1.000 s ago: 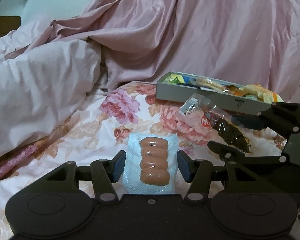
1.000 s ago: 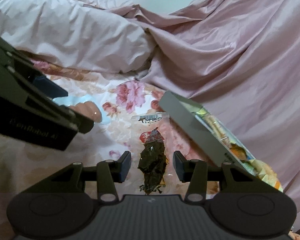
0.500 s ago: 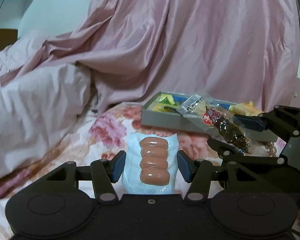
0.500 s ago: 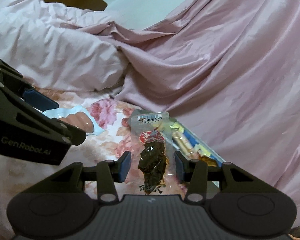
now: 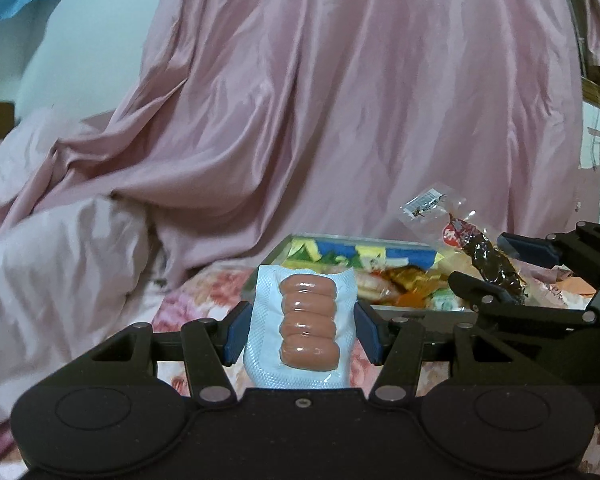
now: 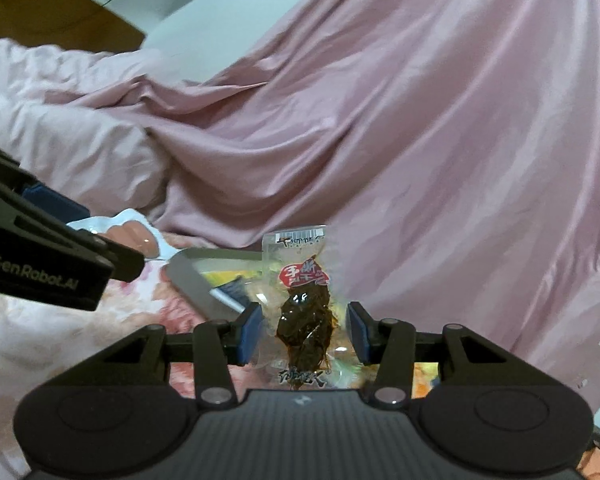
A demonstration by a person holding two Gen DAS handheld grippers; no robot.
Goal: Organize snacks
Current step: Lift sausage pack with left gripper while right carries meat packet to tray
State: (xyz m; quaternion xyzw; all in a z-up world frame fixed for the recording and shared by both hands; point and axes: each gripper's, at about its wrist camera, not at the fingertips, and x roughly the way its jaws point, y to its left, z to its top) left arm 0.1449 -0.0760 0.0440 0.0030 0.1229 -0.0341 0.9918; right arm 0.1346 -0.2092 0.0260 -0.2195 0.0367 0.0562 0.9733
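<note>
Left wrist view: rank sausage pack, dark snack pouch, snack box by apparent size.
1. Snack box: widest span, though partly hidden behind both packs.
2. Sausage pack: close to the camera, which inflates it.
3. Dark snack pouch: smallest.
True sizes of the two packs are unsure; the sausage pack sits nearer the lens.

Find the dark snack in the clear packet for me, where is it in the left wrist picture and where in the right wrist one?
Left wrist view: the dark snack packet is at the right edge, clamped in the right gripper, above the snack box.
Right wrist view: it is at bottom centre, upright between the pads.
Shared landmark: the grey snack box, behind the packet in both views.
</note>
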